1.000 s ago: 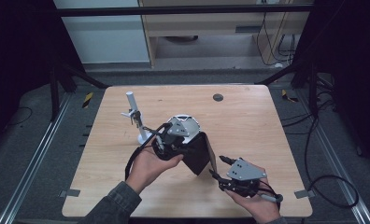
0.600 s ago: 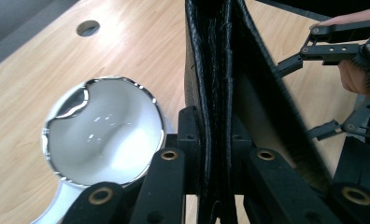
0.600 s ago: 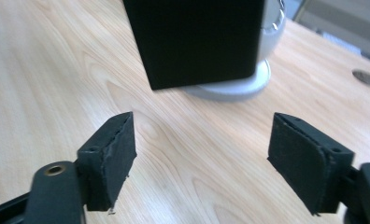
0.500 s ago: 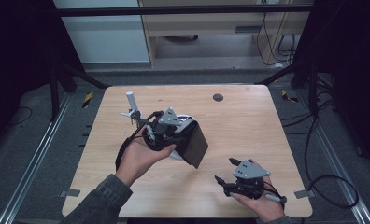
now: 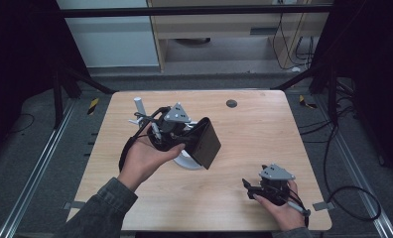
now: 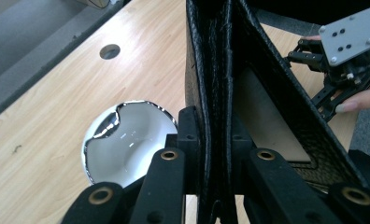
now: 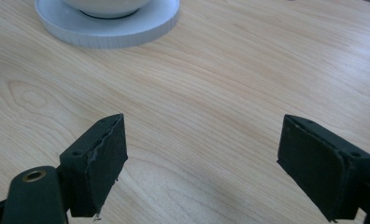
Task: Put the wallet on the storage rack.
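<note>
A black leather-like case [image 5: 208, 144] hangs tilted above the table, and my left gripper [image 5: 192, 137] is shut on its edge; in the left gripper view the jaws pinch the case [image 6: 230, 70] between them. Under it on the table sits a white round dish [image 5: 186, 162] with a shiny rounded piece [image 6: 127, 140] on it. My right gripper [image 5: 247, 187] rests low near the front right of the table, apart from the case. Its jaws have just been opening and stand open over bare wood [image 7: 202, 163], with nothing between them. The dish [image 7: 108, 28] lies ahead of it.
A small grey stand with an upright white post [image 5: 138, 110] is at the table's [image 5: 264, 134] back left, close behind my left hand. A dark round hole [image 5: 231, 103] sits near the far edge. Metal rails run along the floor on both sides.
My left hand has lifted the black case up and to the left. My right gripper has drawn away from the case toward the front right, sunk lower, and its jaws have spread.
</note>
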Motion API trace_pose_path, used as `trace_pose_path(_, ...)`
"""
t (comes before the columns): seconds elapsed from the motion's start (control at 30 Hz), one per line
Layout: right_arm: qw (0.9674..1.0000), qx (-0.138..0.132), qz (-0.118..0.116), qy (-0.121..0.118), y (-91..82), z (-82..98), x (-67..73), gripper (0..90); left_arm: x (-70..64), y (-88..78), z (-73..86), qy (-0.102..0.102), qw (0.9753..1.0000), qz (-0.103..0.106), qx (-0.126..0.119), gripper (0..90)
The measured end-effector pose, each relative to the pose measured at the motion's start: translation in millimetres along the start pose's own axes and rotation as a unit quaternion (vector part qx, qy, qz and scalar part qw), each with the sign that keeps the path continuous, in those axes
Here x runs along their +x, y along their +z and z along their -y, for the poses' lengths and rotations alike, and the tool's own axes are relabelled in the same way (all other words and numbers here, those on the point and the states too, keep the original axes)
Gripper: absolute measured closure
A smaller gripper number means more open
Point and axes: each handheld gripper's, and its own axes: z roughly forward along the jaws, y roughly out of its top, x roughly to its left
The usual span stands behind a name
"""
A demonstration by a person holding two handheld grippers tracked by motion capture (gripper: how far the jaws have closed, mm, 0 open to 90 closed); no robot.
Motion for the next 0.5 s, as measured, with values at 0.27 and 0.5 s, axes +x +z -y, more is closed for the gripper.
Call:
trace_pose_path(0.27, 0.9996, 0.021, 0.016, -0.005, 4.0, 2.5, -1.2, 15.7, 5.0, -6.2, -8.2, 0.009, 0.9999, -0.013, -0.002, 81.0)
trace_pose_path(0.5, 0.9992, 0.029, 0.027, 0.002, 4.1, 4.0, -4.4, 15.9, 13.7, -9.2, -14.7, 0.011, 0.9996, -0.027, -0.004, 81.0)
